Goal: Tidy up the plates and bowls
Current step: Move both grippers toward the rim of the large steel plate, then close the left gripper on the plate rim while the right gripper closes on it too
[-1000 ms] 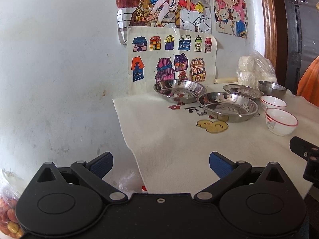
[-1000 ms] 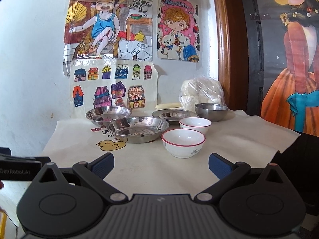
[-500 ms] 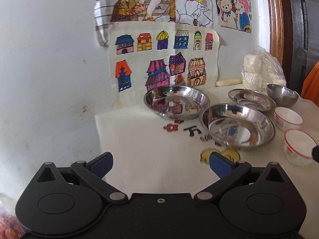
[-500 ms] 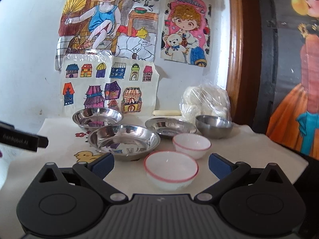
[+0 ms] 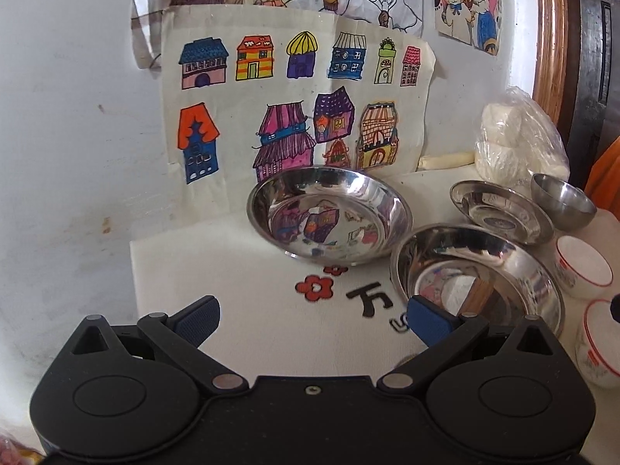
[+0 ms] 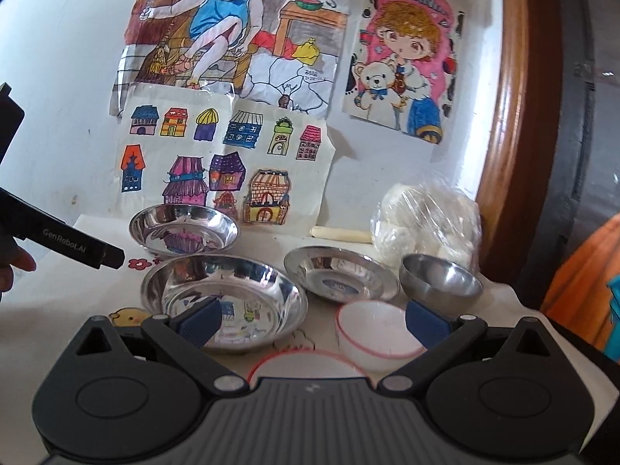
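Half-hidden beneath the right gripper [image 6: 312, 319], a red-rimmed white bowl [image 6: 306, 362] at 6 o'clock; shiny round steel plates [image 6: 223, 298] at 10. Left gripper [image 5: 312, 316]: both jaws wide, empty.

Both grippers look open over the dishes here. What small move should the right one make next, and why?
Probably ease the right gripper down and forward around the nearest white bowl. Its fingers are spread wide, holding nothing, and that red-rimmed bowl lies directly under it, beside a second white bowl to nest with.
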A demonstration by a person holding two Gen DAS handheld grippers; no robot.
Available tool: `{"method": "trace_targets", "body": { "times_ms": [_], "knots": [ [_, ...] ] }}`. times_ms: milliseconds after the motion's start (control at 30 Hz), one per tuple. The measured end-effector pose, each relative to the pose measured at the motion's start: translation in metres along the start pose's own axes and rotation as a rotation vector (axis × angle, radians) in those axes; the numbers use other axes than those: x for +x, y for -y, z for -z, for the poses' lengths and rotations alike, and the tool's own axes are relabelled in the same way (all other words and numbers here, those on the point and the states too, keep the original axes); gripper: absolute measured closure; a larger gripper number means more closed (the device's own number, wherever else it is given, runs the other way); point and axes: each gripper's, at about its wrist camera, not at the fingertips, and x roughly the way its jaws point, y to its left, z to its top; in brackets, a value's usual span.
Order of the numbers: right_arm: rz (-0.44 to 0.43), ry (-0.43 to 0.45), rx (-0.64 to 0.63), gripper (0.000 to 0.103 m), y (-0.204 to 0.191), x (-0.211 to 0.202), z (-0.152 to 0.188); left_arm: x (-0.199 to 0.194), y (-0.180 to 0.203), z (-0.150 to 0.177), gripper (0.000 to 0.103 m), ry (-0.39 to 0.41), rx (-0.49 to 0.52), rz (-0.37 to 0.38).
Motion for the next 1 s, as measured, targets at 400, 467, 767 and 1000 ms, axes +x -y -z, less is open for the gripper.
{"method": "trace_targets", "body": {
  "times_ms": [400, 467, 767, 1000],
  "knots": [
    [-0.259, -0.107, -0.024, 0.000, -0.001, 0.085, -0.054, 0.044, -0.040, -0.022, 0.001, -0.002, -0.113, -0.078],
    [-0.307, -0.144, -0.015, 0.000, -0.005, 0.104, -0.065, 0.052, -0.046, -0.025, 0.001, -0.002, -0.130, -0.085],
    [-0.349, -0.317, 0.026, 0.000, -0.041, 0.184, -0.083, 0.079, -0.063, -0.032, 0.001, -0.017, -0.209, -0.088],
    [-0.370, -0.394, 0.052, 0.022, -0.054, 0.222, -0.075, 0.084, -0.067, -0.031, 0.004, -0.017, -0.268, -0.052]
  ]
}}
